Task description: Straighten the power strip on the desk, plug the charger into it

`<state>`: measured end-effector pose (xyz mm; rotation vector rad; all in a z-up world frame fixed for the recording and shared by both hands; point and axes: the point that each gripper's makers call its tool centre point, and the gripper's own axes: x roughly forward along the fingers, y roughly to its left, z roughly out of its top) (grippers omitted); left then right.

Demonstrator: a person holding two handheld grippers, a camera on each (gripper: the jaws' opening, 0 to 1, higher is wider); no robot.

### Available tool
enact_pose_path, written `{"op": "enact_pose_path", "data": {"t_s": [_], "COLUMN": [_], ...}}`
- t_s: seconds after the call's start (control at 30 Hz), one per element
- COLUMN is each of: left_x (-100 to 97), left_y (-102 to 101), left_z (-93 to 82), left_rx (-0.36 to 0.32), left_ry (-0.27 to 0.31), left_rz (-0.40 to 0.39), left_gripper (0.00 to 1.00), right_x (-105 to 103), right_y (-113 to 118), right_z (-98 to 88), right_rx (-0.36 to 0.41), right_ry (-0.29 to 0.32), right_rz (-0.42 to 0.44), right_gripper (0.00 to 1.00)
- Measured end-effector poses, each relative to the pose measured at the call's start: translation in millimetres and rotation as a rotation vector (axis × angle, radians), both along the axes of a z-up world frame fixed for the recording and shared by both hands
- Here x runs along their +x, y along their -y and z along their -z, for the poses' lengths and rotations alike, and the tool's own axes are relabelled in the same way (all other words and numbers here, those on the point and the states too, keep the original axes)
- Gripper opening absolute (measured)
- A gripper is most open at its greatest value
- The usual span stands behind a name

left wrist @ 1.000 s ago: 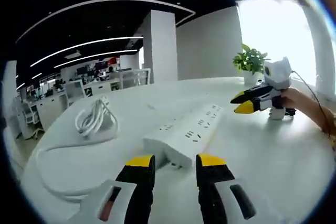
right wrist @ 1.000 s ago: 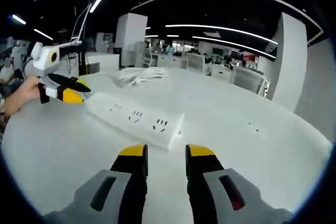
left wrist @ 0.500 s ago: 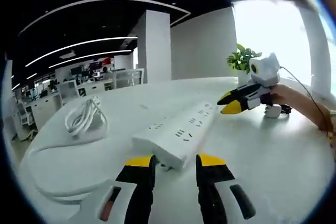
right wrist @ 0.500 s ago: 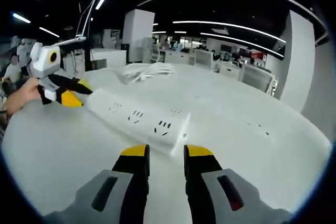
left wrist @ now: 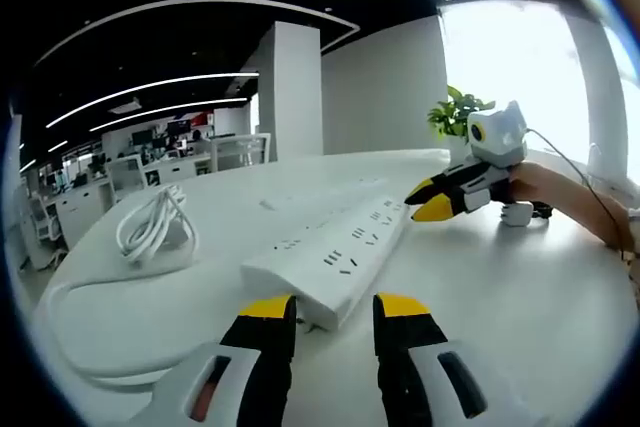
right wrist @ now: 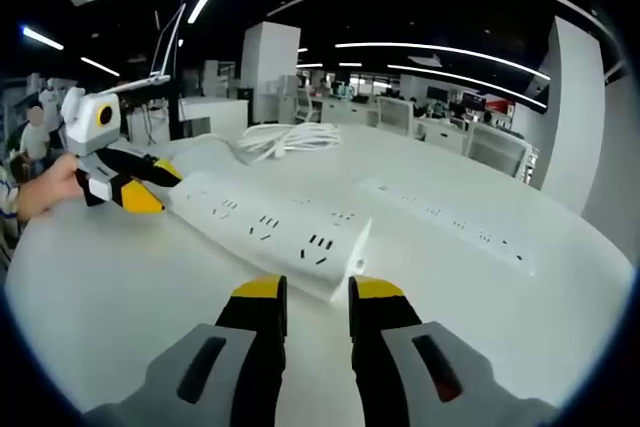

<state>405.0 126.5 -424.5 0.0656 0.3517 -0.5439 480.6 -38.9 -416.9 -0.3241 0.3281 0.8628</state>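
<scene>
A long white power strip (left wrist: 330, 257) lies slantwise on the white desk (left wrist: 520, 327), and its white cable runs to a loose coil (left wrist: 150, 232). My left gripper (left wrist: 333, 307) is open, with the strip's near end just ahead of its yellow tips and nothing between them. From the right, held by a hand, my right gripper (left wrist: 425, 205) touches the strip's far end. In the right gripper view, the strip (right wrist: 280, 232) reaches from the right gripper (right wrist: 316, 292), narrowly open at its near end, to the left gripper (right wrist: 140, 187) at its far end.
A potted plant (left wrist: 458, 117) and a small white object (left wrist: 518, 213) stand at the desk's far right edge. Faint socket marks (right wrist: 450, 225) show on the glossy desk beside the strip. The cable coil (right wrist: 290, 135) lies beyond it. Office desks fill the background.
My right gripper has moved in from the right and now touches the strip's far end. The strip has turned a little and sits closer to both grippers' tips.
</scene>
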Motion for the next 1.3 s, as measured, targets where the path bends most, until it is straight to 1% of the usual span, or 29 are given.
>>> {"op": "enact_pose_path", "data": {"t_s": [0.13,0.43,0.6,0.77,0.97,1.13,1.2,1.3], "left_x": [-0.3,2.4,2.9,3.7,4.2,4.0,3.0,1.6], "left_y": [-0.8,-2.1,-2.6,-2.6,-4.1,-4.6,-5.5,-6.6], "left_z": [1.2,2.3,2.1,1.5,1.9,1.9,2.6,2.8], "left_rx": [0.011,0.025,0.012,-0.004,0.003,0.000,0.025,0.035], "left_ry": [0.002,0.011,0.009,0.006,0.008,0.005,0.012,0.010], "left_rz": [-0.004,-0.003,-0.003,-0.005,-0.012,-0.022,-0.027,-0.021], "left_gripper": [0.32,0.31,0.30,0.30,0.29,0.28,0.26,0.26], "right_x": [-1.4,0.9,1.6,2.8,0.3,-2.3,-2.4,-2.3], "right_y": [-3.5,-4.1,-3.8,-4.2,-4.5,-5.9,-5.5,-5.3], "right_z": [3.1,5.8,5.8,5.7,5.5,6.7,6.4,6.2], "right_rx": [-0.011,-0.027,-0.020,-0.027,-0.022,-0.069,-0.072,-0.062], "right_ry": [0.000,0.002,-0.005,0.001,-0.005,0.037,0.037,0.028], "right_rz": [-0.009,-0.001,0.010,0.019,0.034,0.047,0.049,0.058], "right_gripper": [0.24,0.24,0.24,0.24,0.24,0.24,0.24,0.22]}}
